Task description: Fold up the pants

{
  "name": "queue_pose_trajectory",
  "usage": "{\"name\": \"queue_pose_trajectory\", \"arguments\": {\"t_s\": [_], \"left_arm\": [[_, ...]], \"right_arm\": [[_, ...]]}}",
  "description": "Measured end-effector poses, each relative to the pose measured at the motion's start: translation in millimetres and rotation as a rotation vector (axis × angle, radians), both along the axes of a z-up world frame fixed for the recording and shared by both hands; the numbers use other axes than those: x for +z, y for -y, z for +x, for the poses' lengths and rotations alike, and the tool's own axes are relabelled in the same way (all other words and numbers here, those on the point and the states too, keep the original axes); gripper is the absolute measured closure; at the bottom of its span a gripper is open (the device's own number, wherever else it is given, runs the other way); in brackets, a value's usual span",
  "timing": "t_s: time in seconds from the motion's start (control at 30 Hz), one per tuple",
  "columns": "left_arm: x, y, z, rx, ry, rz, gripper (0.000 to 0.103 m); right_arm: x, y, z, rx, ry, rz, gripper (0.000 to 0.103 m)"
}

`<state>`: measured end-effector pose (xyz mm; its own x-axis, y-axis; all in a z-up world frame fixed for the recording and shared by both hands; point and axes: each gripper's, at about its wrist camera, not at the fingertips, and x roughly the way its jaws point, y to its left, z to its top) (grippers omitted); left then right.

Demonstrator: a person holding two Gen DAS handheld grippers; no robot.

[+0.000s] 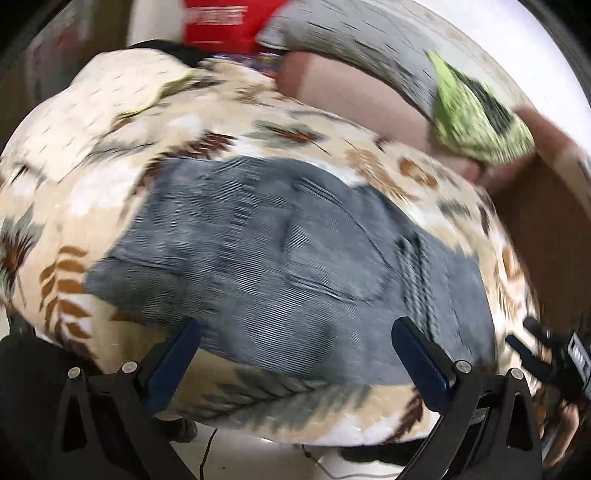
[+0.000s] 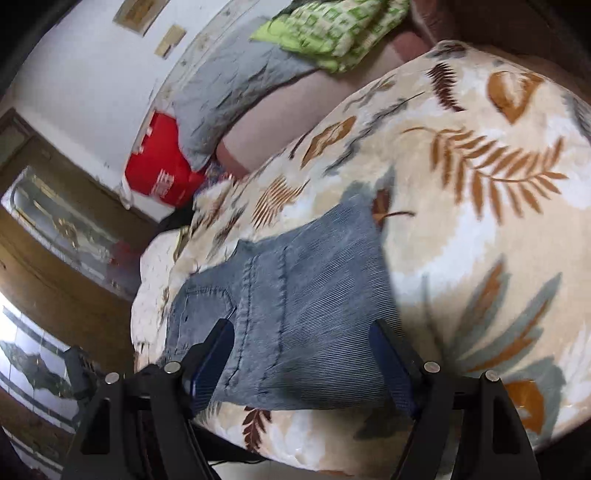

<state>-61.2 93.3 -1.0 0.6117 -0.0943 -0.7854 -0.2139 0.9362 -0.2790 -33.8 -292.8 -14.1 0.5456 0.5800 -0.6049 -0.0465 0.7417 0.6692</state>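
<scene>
Grey-blue corduroy pants (image 1: 273,254) lie folded flat on a cream blanket with leaf print (image 1: 332,144). My left gripper (image 1: 295,332) is open and empty, its fingers spread above the near edge of the pants. The right gripper (image 1: 532,339) shows at the right edge of the left wrist view. In the right wrist view the pants (image 2: 295,306) lie between the fingers of my right gripper (image 2: 303,332), which is open and empty over their near edge. The blanket (image 2: 480,221) spreads to the right.
A green patterned pillow (image 1: 476,118) and a grey pillow (image 1: 354,33) lie at the far side of the bed. A red bag (image 2: 159,162) stands by the wall. A wooden door (image 2: 55,240) is at the left. Floor shows below the blanket edge.
</scene>
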Motion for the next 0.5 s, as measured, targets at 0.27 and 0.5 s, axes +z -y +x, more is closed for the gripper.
{"name": "queue_pose_trajectory", "arguments": {"t_s": [0.27, 0.5], "left_arm": [[11.1, -50.3, 24.0, 0.119, 0.039, -0.026, 0.000], [-37.2, -68.2, 61.2, 0.127, -0.161, 0.128, 0.000]], "right_arm": [[62.5, -93.8, 81.0, 0.277, 0.056, -0.143, 0.025], [34.3, -191.5, 198.0, 0.441, -0.069, -0.347, 0.030]]}}
